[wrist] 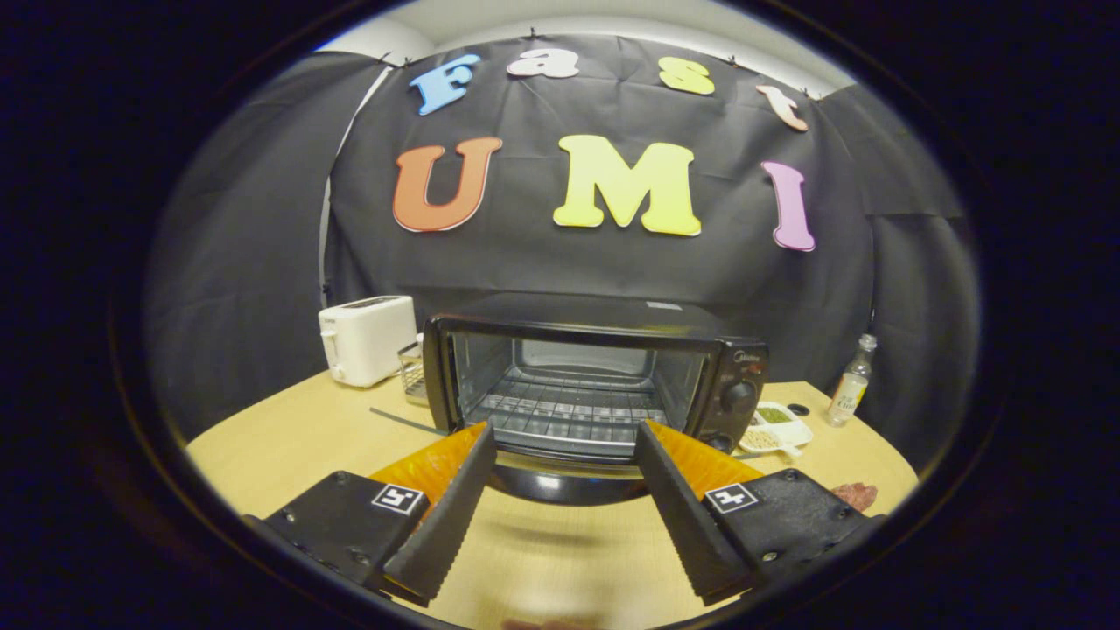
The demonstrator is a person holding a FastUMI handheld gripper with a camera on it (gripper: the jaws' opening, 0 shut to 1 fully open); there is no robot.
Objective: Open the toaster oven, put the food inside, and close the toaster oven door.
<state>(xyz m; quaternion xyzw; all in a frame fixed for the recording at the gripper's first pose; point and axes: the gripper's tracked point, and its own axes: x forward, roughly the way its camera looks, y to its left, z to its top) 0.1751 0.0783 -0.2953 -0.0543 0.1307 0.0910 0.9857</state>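
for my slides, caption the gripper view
Open gripper faces the toaster oven, door down, rack bare.

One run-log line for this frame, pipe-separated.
toaster oven: door down, rack bare | gripper: open, holding nothing, just before door | food: on table, beside one finger

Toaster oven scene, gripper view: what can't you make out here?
- Toaster oven: its dropped door's front edge sits behind the open gripper fingers.
- Reddish food: partly hidden by the gripper's right body, so I can't tell its kind.
- White dish: contents too small to name.
- Wire rack between white toaster and oven: mostly hidden.
- Bottle: too small to identify.
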